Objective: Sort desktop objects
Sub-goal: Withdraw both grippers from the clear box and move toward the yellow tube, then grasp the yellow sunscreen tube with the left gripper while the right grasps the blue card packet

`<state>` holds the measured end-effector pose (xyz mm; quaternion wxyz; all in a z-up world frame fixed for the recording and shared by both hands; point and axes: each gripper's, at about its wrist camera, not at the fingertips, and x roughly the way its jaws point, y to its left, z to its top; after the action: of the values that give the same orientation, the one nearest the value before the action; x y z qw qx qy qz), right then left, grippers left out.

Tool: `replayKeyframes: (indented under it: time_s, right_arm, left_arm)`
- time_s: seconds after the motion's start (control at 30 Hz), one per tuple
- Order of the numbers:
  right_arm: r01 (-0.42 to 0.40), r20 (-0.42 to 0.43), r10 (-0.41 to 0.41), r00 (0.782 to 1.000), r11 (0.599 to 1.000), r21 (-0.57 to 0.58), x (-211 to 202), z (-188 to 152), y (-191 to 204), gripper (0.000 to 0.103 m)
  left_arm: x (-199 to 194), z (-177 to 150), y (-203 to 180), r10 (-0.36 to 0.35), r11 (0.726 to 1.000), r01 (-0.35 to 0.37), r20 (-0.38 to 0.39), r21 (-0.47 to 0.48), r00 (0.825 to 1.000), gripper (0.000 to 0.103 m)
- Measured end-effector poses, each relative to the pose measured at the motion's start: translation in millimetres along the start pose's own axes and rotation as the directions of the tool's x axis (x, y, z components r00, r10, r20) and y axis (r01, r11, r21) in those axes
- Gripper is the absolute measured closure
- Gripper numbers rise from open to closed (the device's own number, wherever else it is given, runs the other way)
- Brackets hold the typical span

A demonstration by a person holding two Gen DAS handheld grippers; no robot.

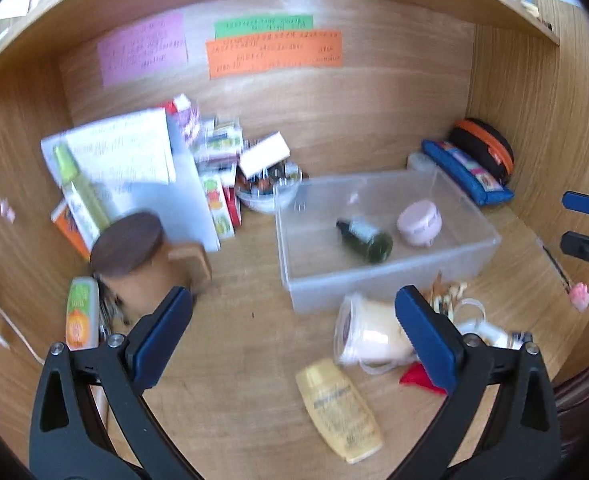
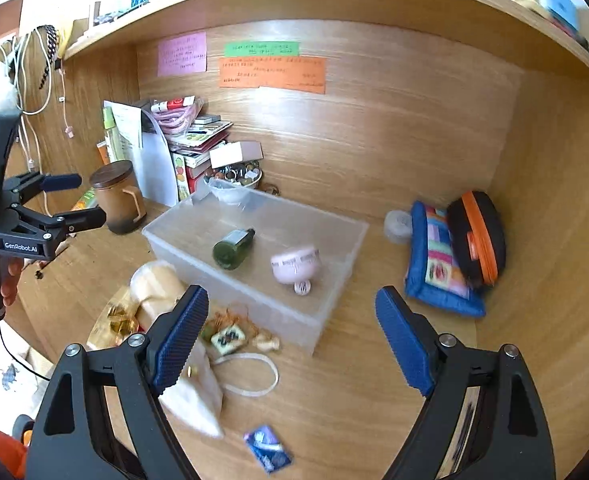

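A wooden bench [image 2: 374, 400] fills an alcove with a shelf above. At its middle sits a clear bin [image 2: 346, 248], the largest loose thing. Inside lie a green bottle [image 2: 232, 249] and, at its 3 o'clock, a pink fan [image 2: 296, 266].

At 10 o'clock from the bin stand papers and books [image 2: 190, 148], with a brown lidded mug [image 2: 118, 196] in front of them. At 3 o'clock two pouches lean on the wall: a blue one [image 2: 434, 268] and a black-and-orange one [image 2: 474, 236].

Unsorted things lie just outside the bin's near wall, at 6 to 7 o'clock: a pale tub [image 1: 368, 334] on its side, a yellow bottle [image 1: 340, 410], a white cord loop [image 2: 250, 374], small trinkets [image 2: 230, 336] and a blue packet [image 2: 268, 448].

The left tool [image 1: 294, 340] hovers above the bench, jaws wide, holding nothing. The right tool [image 2: 290, 340] is likewise wide and empty.

Sorting seems partway done: two items binned, several waiting. The next move likely calls for lowering a tool over a near item, perhaps the tub, closing on it, and lifting it over the bin wall.
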<state>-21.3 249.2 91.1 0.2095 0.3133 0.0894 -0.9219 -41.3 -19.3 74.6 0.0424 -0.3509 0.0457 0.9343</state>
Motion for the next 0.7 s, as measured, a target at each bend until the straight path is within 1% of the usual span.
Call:
replayKeyframes:
  time_s: [0.13, 0.2, 0.33, 0.43, 0.5, 0.53, 0.57, 0.6, 0.67, 0.7]
  right_arm:
    - [-0.034, -0.028, 0.035, 0.999, 0.999, 0.017, -2.7, -31.7, -0.6, 0.019]
    - [-0.070, -0.055, 0.070, 0.996, 0.998, 0.007, 0.2, -45.4, -0.2, 0.019]
    - [-0.079, -0.095, 0.080, 0.992, 0.997, 0.015, 6.6, -67.3, 4.1, 0.019]
    - [-0.108, -0.112, 0.110, 0.988, 0.994, 0.018, 10.2, -83.4, 4.4, 0.019]
    - [-0.123, -0.131, 0.124, 0.984, 0.992, 0.016, 13.9, -92.9, 7.7, 0.020]
    - [-0.120, -0.141, 0.120, 0.983, 0.993, 0.006, 16.8, -97.7, 10.0, 0.022]
    - [-0.108, -0.150, 0.106, 0.983, 0.994, -0.010, 19.9, -100.9, 11.4, 0.029]
    - [-0.094, -0.164, 0.088, 0.983, 0.995, -0.029, 23.6, -104.5, 13.0, 0.032]
    - [-0.082, -0.202, 0.069, 0.977, 0.995, -0.053, 33.3, -113.5, 14.3, 0.042]
    - [-0.075, -0.215, 0.061, 0.975, 0.996, -0.057, 37.0, -116.5, 13.1, 0.043]
  left_arm:
    - [9.5, -26.4, -3.0, -0.006, 1.000, 0.005, -0.065, -0.010, 0.998, 0.000]
    - [16.3, -39.6, -4.1, -0.004, 1.000, 0.003, -0.100, -0.017, 0.995, 0.000]
    - [31.7, -62.9, -4.6, -0.010, 0.999, 0.003, -0.173, -0.041, 0.985, 0.000]
    - [42.5, -78.2, -2.7, -0.037, 0.997, 0.022, -0.216, -0.072, 0.976, 0.000]
    - [46.6, -83.5, -2.9, -0.053, 0.996, 0.035, -0.231, -0.082, 0.971, 0.000]
    - [48.5, -85.5, -2.7, -0.056, 0.996, 0.037, -0.236, -0.083, 0.970, 0.000]
    - [50.5, -88.2, -3.8, -0.056, 0.996, 0.037, -0.242, -0.081, 0.969, 0.000]
    - [52.2, -89.5, -4.5, -0.056, 0.996, 0.037, -0.245, -0.081, 0.968, 0.000]
    - [56.3, -93.9, -6.4, -0.059, 0.996, 0.039, -0.257, -0.081, 0.965, 0.000]
    - [57.8, -95.1, -6.9, -0.061, 0.996, 0.041, -0.259, -0.083, 0.964, 0.000]
